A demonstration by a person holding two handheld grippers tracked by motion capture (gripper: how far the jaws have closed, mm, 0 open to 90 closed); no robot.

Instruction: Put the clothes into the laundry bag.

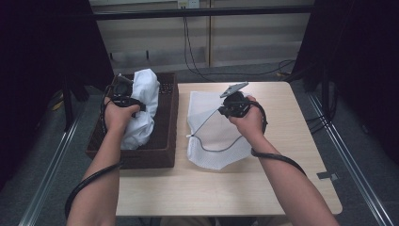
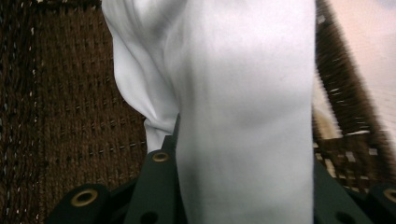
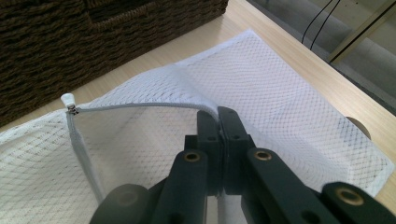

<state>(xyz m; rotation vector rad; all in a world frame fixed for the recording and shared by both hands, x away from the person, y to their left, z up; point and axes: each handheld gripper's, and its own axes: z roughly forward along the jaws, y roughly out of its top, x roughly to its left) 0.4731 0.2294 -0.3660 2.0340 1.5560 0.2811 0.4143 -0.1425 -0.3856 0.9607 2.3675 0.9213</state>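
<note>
Nearest the person, the right gripper rested over the mesh laundry bag, which lay flat on the desk near the middle, just right of the basket. In the right gripper view its fingers were pressed together on the bag's upper zipper edge, lifting that lip off the layer below. The hold seemed meant to keep the mouth of the bag gaping toward the basket, so that something could be pushed in; the zipper pull sat at the corner of the opening, showing the bag unzipped.

Farther off, at the desk's left edge, stood the dark woven basket. Above it the left gripper held the white cloth, a bunched garment hanging partly down into the basket. In the left gripper view the fingers stood partway apart with a thick fold of the cloth clamped between them, its weight draping over them. The grip high on the bundle probably served to clear the cloth of the basket wall before carrying it across to the open bag.
</note>
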